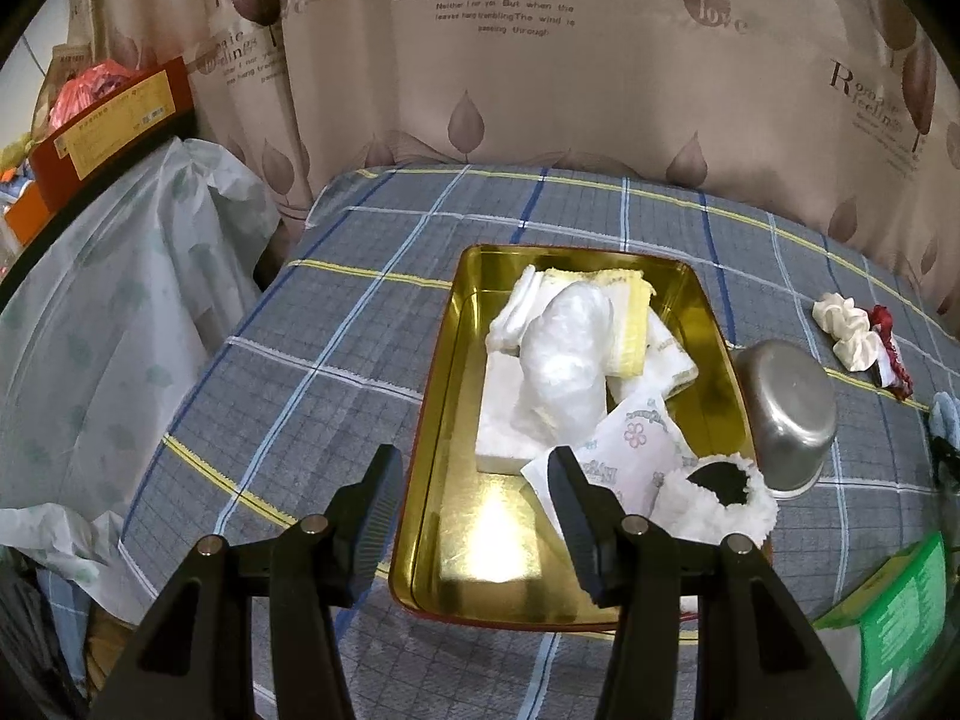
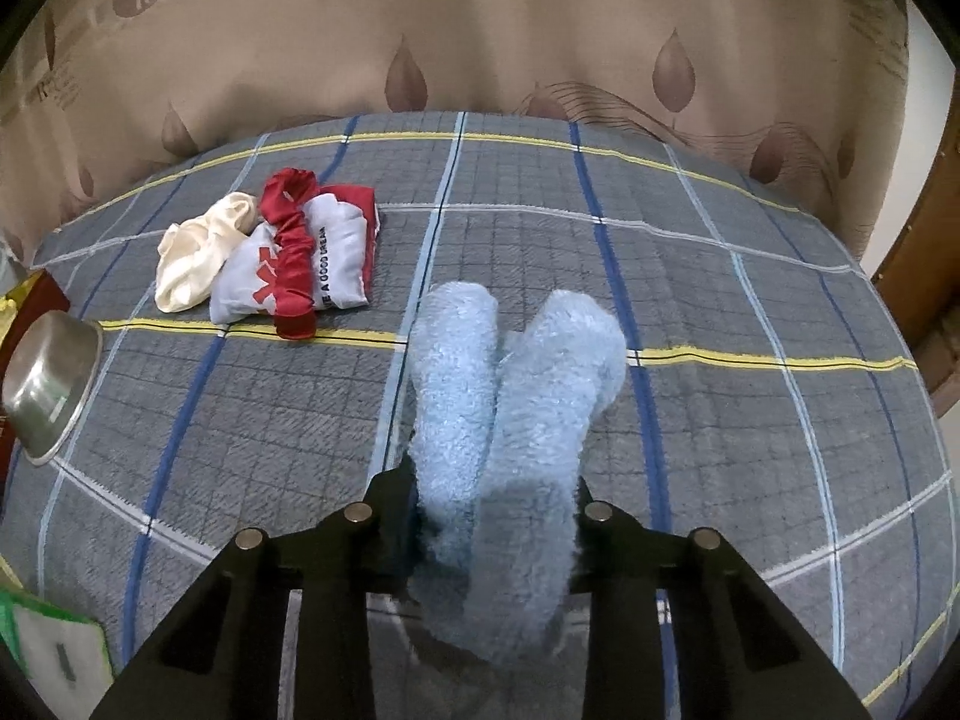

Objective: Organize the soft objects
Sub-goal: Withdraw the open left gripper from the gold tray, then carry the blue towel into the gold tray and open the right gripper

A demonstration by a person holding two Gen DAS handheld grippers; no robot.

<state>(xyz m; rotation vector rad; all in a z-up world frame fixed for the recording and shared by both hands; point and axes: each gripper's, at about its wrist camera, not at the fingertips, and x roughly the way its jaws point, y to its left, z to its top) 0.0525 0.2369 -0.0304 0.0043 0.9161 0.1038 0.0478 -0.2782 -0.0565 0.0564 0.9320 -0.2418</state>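
Now clamped: right gripper (image 2: pixel 492 501), low centre of its frame, jaws pressed on a fluffy light-blue sock (image 2: pixel 510 384) lying folded on the plaid blanket (image 2: pixel 750 312). Upper left: cream scrunchie (image 2: pixel 195 255) touching a red scrunchie (image 2: pixel 291 252) draped over a folded printed cloth (image 2: pixel 336 258). Elsewhere spread wide, gripping nothing: left gripper (image 1: pixel 474 519), bottom centre, above a gold tin (image 1: pixel 447 420) of white soft items. Beside it, right: steel bowl (image 1: pixel 786 414).

Left tool (image 1: pixel 474 516), right tool (image 2: pixel 492 516), matte black angular frames, round silver screw heads
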